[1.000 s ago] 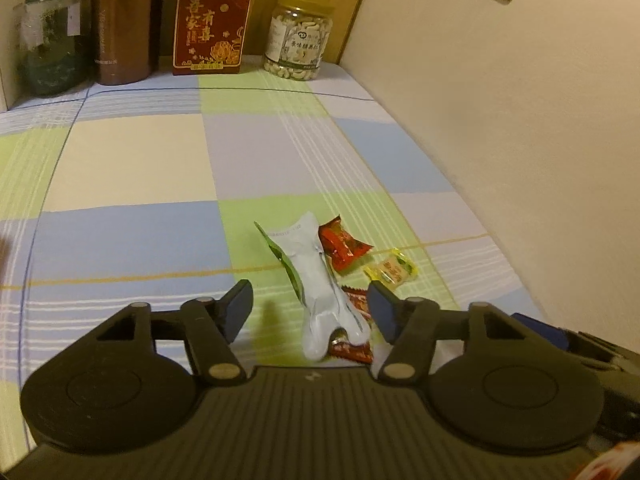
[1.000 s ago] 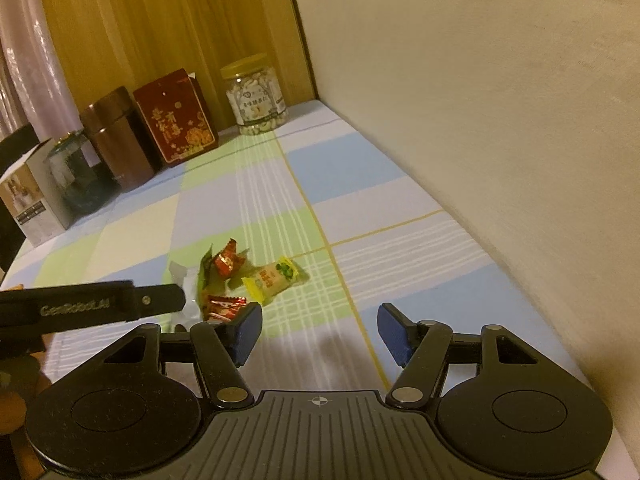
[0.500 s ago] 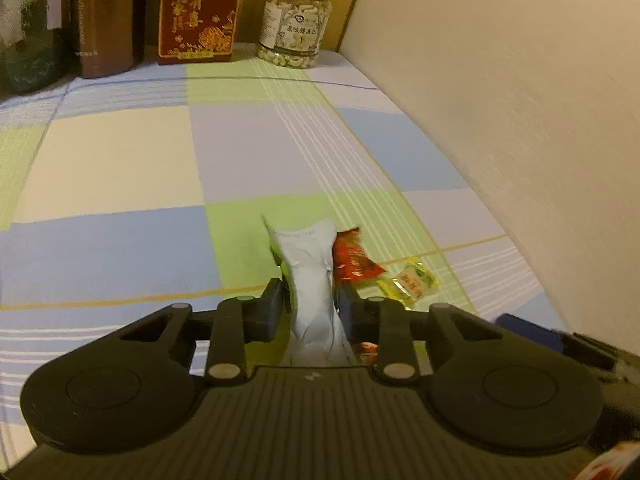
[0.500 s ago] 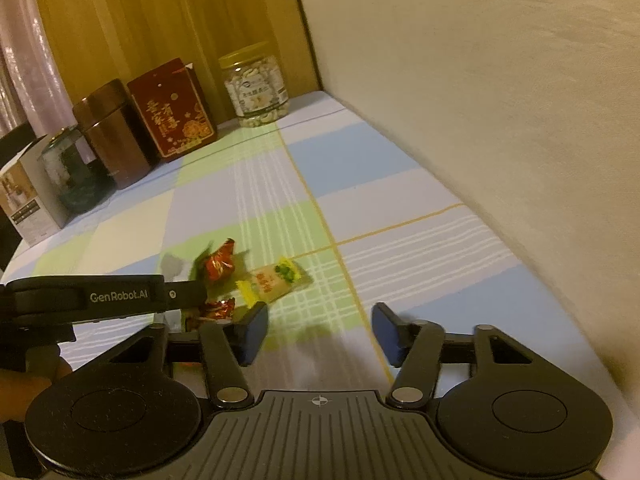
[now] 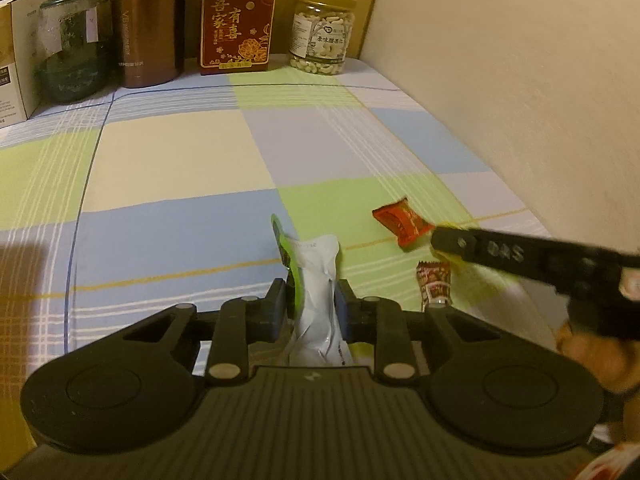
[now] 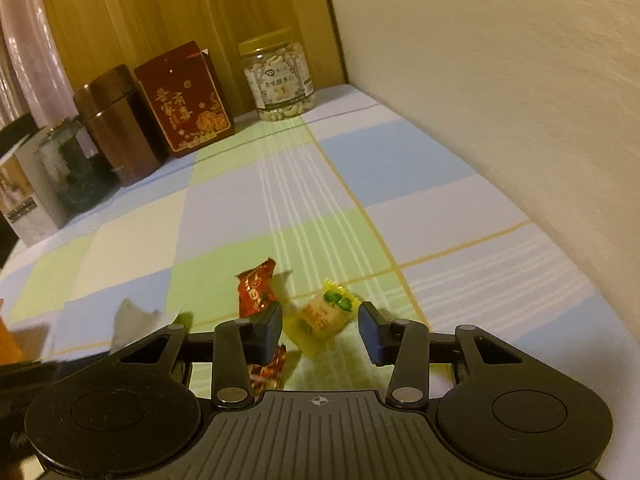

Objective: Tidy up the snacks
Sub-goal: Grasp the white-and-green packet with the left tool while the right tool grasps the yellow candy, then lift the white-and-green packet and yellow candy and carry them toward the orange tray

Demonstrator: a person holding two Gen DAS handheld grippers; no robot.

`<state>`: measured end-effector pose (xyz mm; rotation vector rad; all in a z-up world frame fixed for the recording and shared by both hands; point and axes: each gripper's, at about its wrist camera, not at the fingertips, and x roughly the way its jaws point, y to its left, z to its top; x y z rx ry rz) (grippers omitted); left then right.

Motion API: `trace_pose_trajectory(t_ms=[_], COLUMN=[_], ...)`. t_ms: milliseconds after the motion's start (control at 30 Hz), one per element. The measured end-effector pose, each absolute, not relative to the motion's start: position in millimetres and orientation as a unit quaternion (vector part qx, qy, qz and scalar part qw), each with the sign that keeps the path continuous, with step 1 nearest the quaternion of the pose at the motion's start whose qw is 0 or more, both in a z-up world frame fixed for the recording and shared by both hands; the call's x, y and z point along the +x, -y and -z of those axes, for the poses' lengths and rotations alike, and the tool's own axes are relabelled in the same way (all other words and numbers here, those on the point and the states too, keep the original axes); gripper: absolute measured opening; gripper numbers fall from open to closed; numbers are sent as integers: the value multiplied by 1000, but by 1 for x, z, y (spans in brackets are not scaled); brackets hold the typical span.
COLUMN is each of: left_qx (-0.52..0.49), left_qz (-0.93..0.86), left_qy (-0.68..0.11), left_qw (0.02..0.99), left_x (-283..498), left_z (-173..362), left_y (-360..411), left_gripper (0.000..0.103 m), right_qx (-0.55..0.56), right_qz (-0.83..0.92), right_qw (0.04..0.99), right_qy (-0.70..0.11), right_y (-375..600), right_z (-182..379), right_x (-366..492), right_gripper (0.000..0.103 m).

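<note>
Where the white packet (image 5: 316, 280) lay loose on the checked desk (image 5: 180, 160) a second ago, the left tool (image 5: 311, 306) is now clenched on its middle. The right tool (image 6: 320, 330) has moved over the yellow candy (image 6: 326, 314); its jaws have just been closing and stand apart around it, not pressing. A red candy (image 6: 256, 288) lies just beside.

Left gripper (image 5: 311, 306) clamped — right gripper (image 6: 320, 330) closing
</note>
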<state>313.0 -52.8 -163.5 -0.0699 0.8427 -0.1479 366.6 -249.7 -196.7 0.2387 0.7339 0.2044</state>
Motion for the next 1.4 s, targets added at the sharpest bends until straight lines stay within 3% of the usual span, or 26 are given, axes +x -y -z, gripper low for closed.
trace_pose_trajectory(t_ms=[133, 267, 400, 733, 1400], left_qx=[-28, -23, -3, 60, 0], left_qz=[75, 75, 76, 74, 43], left_qy=[-405, -409, -406, -393, -390], left_qw=[911, 909, 911, 915, 920], left_x=[311, 313, 314, 306, 207], left_z=[165, 166, 168, 170, 99], left_y=[53, 54, 59, 67, 23], left_gripper=[23, 25, 26, 23, 23], right_qx=[59, 16, 20, 52, 77], right_qz=[-94, -88, -92, -93, -136], right_qw=[929, 933, 933, 930, 927], right_qy=[-353, -348, -346, -353, -341], right_y=[234, 228, 234, 246, 224], right_z=[199, 204, 206, 190, 117], right_x=[369, 363, 358, 334, 246], right_gripper=[42, 25, 23, 22, 22])
